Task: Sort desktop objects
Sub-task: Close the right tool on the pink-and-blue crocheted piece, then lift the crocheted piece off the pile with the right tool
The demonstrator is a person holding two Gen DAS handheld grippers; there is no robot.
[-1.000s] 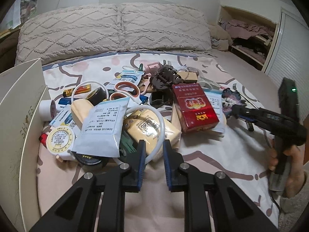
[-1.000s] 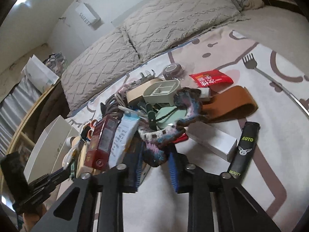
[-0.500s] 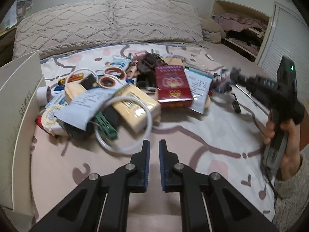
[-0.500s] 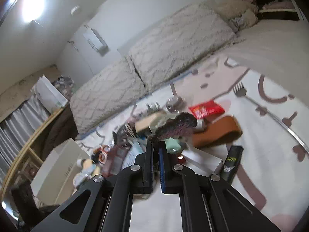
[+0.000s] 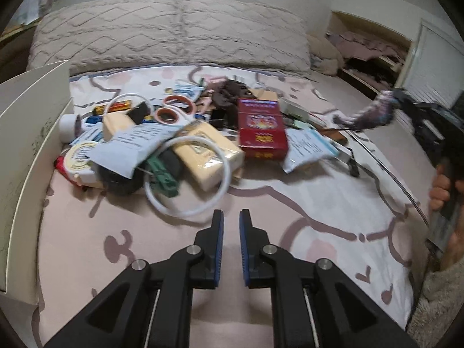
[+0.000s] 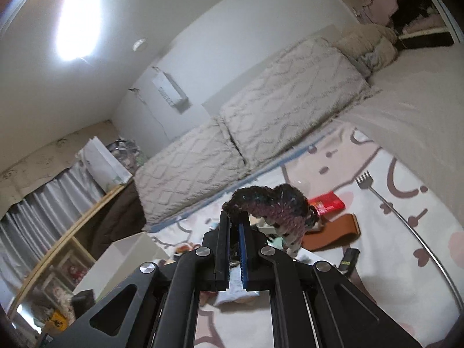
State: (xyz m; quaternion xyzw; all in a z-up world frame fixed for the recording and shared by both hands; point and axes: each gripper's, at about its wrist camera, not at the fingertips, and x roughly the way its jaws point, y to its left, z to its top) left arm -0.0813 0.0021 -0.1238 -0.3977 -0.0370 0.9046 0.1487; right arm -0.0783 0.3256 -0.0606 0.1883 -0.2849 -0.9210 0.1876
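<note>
- The knitted piece of mottled purple, pink and dark yarn (image 6: 269, 208) hangs clenched by one end in the right gripper (image 6: 233, 223), lifted clear above the bed and the heap of things.
- From the left wrist view the same yarn piece (image 5: 374, 113) dangles at the tip of the right gripper, well apart from the pile.
- Beneath it on the cartoon-print bedsheet (image 6: 406, 232) lie a red foil packet (image 6: 326, 204), a tan leather strap (image 6: 333, 233) and a black tube with unreadable yellow lettering (image 6: 348, 261).
- The left gripper (image 5: 230, 220) hovers over bare sheet with nothing between its blue pads; its jaws have just been opening a little and stand slightly apart.
- Just ahead of it a white plastic ring (image 5: 188, 177) rests against a cream wrapped block (image 5: 208, 156), with a dark red box (image 5: 261, 130) beyond; its print is too blurred to read.
- An open white cardboard box (image 5: 32, 145) stands at the left of the pile; its inside is hidden.
</note>
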